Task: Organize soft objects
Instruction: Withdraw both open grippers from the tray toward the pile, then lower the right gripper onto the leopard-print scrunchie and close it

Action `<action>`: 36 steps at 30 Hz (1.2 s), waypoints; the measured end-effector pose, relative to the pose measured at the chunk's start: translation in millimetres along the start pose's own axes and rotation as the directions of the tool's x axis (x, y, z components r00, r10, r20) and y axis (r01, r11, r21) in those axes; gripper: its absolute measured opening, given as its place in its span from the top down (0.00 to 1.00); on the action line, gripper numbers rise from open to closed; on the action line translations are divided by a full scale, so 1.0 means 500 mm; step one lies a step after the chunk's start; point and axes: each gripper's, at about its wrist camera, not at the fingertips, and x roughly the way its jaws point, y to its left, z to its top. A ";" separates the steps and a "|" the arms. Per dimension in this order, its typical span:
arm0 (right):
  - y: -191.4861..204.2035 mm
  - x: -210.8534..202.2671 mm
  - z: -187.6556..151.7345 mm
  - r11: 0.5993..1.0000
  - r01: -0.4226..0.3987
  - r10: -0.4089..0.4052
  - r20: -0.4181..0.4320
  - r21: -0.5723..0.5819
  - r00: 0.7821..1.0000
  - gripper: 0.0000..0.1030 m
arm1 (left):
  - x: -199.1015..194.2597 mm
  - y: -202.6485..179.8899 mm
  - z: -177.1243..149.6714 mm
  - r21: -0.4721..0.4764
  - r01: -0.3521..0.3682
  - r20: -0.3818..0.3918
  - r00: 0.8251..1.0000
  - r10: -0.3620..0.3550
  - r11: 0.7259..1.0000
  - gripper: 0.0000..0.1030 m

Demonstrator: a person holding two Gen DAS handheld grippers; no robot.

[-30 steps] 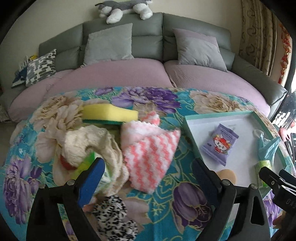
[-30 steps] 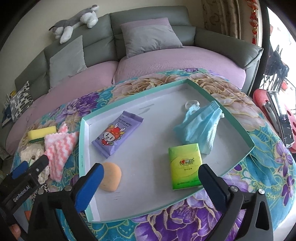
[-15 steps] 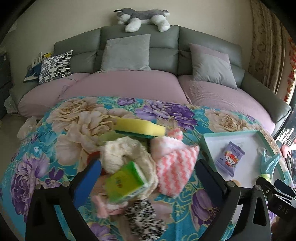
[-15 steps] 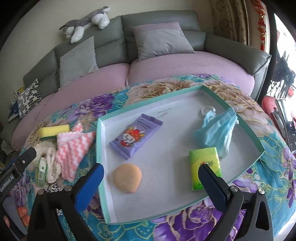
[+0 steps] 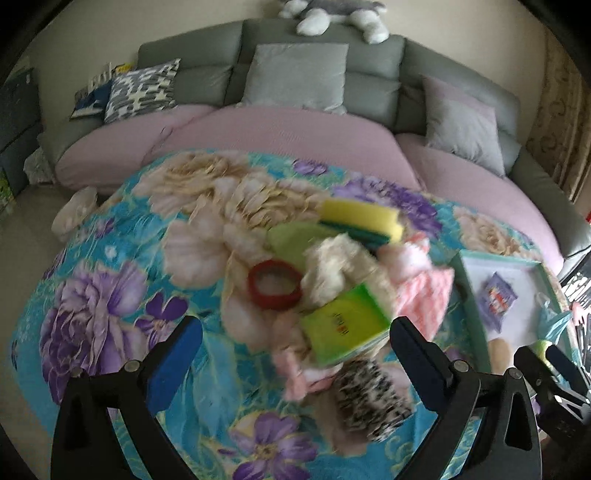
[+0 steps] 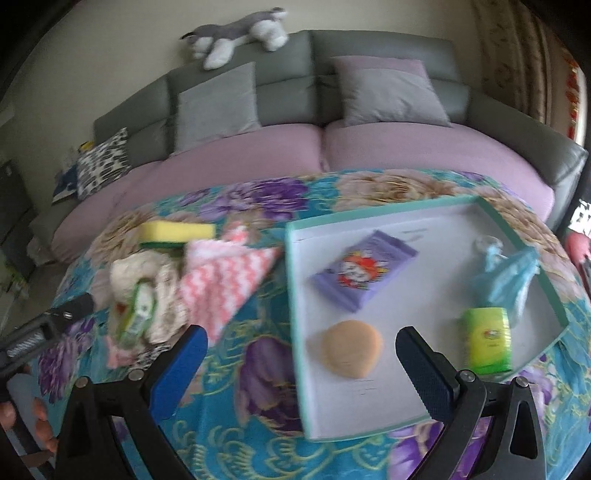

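A pile of soft things lies on the floral cloth: a yellow sponge [image 5: 360,218], a cream cloth [image 5: 340,264], a pink-and-white cloth [image 5: 424,291], a green tissue pack [image 5: 345,328], a red ring [image 5: 274,284] and a leopard scrunchie [image 5: 369,398]. My left gripper [image 5: 291,360] is open and empty above the table, short of the pile. My right gripper [image 6: 295,369] is open and empty over the left rim of the teal tray [image 6: 295,295]. In the tray lie a purple packet [image 6: 364,273], a tan puff [image 6: 351,352], a green tissue pack [image 6: 487,339] and a blue mask [image 6: 511,280].
A grey sofa with pink seat covers [image 5: 295,129] and cushions curves behind the table. A plush dog [image 6: 236,35] lies on its backrest. The other gripper shows at the right edge of the left wrist view [image 5: 554,380] and the left edge of the right wrist view [image 6: 44,328].
Both grippers have pulled back and swung left; the pile and the tray sit further right in each view. Both stayed open and empty. No object on the table moved.
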 end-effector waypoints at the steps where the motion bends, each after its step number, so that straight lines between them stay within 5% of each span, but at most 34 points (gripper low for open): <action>1: 0.009 0.001 -0.001 1.000 -0.011 0.011 -0.002 -0.008 1.000 0.00 | 0.003 0.005 -0.006 -0.001 -0.002 -0.013 1.000 0.002 1.000 0.02; 18: 0.126 0.062 -0.044 0.985 -0.114 0.102 -0.101 -0.126 0.990 0.00 | 0.054 0.075 -0.043 -0.079 0.014 -0.130 0.991 -0.025 0.997 0.02; 36: 0.201 0.094 -0.073 0.956 -0.173 0.137 -0.162 -0.235 0.977 0.06 | 0.074 0.122 -0.040 -0.155 0.052 -0.143 0.987 -0.074 0.987 0.02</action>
